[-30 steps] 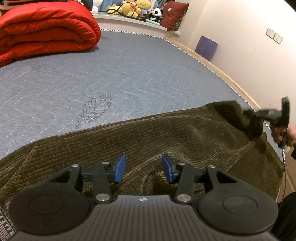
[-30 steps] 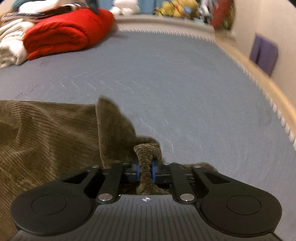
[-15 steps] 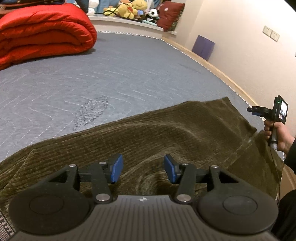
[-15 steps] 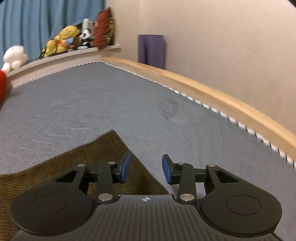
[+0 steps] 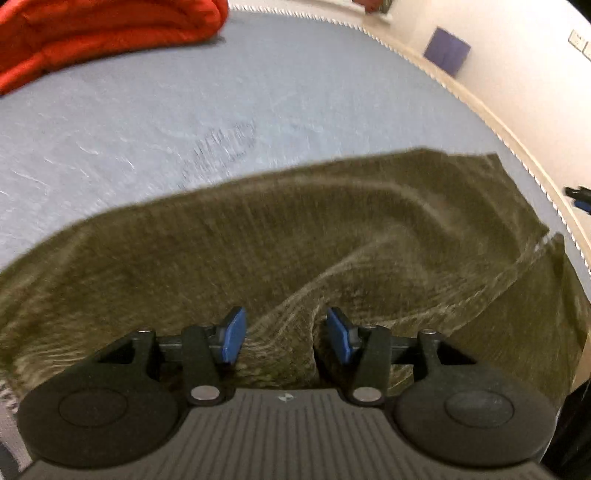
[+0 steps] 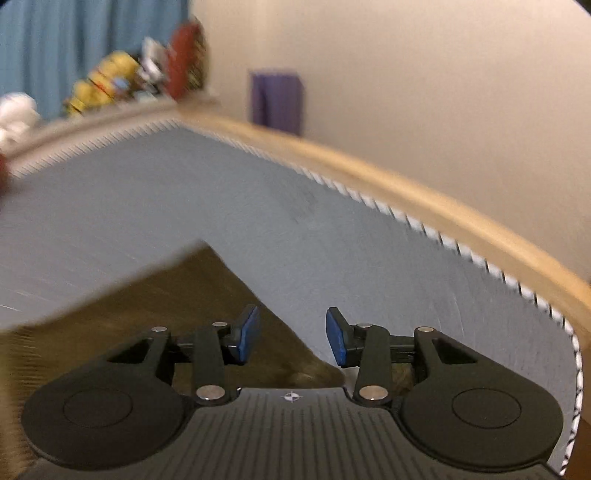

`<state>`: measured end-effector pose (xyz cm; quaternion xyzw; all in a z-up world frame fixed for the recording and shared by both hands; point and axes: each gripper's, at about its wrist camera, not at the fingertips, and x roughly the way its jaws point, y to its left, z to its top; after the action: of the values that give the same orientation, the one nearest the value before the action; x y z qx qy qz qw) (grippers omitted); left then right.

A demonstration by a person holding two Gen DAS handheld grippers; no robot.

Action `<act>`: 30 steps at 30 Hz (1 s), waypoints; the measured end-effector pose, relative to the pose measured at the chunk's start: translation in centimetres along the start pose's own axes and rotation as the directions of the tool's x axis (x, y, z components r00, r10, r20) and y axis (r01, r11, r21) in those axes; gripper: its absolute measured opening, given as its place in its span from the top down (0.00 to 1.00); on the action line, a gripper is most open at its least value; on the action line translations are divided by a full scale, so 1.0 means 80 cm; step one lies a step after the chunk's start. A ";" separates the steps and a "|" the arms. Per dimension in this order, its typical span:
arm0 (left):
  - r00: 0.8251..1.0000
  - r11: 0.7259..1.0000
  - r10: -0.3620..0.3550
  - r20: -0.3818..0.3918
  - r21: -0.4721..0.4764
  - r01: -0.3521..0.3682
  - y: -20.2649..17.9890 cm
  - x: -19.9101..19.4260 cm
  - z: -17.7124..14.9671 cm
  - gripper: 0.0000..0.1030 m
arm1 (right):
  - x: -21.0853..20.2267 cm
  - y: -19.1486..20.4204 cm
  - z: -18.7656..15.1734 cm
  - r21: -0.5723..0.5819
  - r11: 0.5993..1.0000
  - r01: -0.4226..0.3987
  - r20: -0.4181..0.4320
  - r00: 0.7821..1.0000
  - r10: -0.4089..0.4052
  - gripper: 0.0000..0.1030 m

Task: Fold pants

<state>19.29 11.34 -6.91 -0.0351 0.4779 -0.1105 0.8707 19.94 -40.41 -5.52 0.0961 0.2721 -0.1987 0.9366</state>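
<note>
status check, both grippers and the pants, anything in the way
Left gripper open over a raised ridge. Right gripper open, empty, at the corner. Pants lying on the bed, wrinkled. Nothing in the way.

The pants (image 5: 280, 236) are olive-brown corduroy, ribbed and matt, rumpled into soft ridges. They lie on a grey-blue quilted cloth cover (image 5: 258, 103), matt with pale stitched lines, edged by a smooth light wooden rail (image 6: 424, 206). At the cover's far left corner sits a red quilt (image 5: 92, 33), puffy, perhaps slightly sheeny; blur makes that uncertain. Both the left gripper (image 5: 283, 335) and the right gripper (image 6: 291, 334) are matt black plastic with ridged bodies, small shiny metal pins and smooth blue pads (image 5: 232, 339).
</note>
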 end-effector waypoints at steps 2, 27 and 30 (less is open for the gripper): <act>0.999 1.000 0.014 0.031 -0.016 -0.013 0.002 -0.015 0.000 0.46 | -0.051 0.002 0.016 0.015 0.998 -0.067 0.064 0.996 0.066 0.51; 0.957 0.971 0.225 0.183 -0.120 -0.205 0.071 -0.186 -0.097 0.40 | -0.356 0.138 -0.028 -0.266 0.777 -0.571 0.117 0.781 0.614 0.33; 0.953 0.961 0.251 0.168 -0.160 -0.225 0.090 -0.185 -0.104 0.40 | -0.336 0.165 -0.056 -0.411 0.771 -0.487 0.085 0.821 0.564 0.31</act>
<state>5.73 22.07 -0.39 -0.0478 0.4016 0.0328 0.9140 2.60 -18.62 6.41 -0.0307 0.1695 0.1191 0.9778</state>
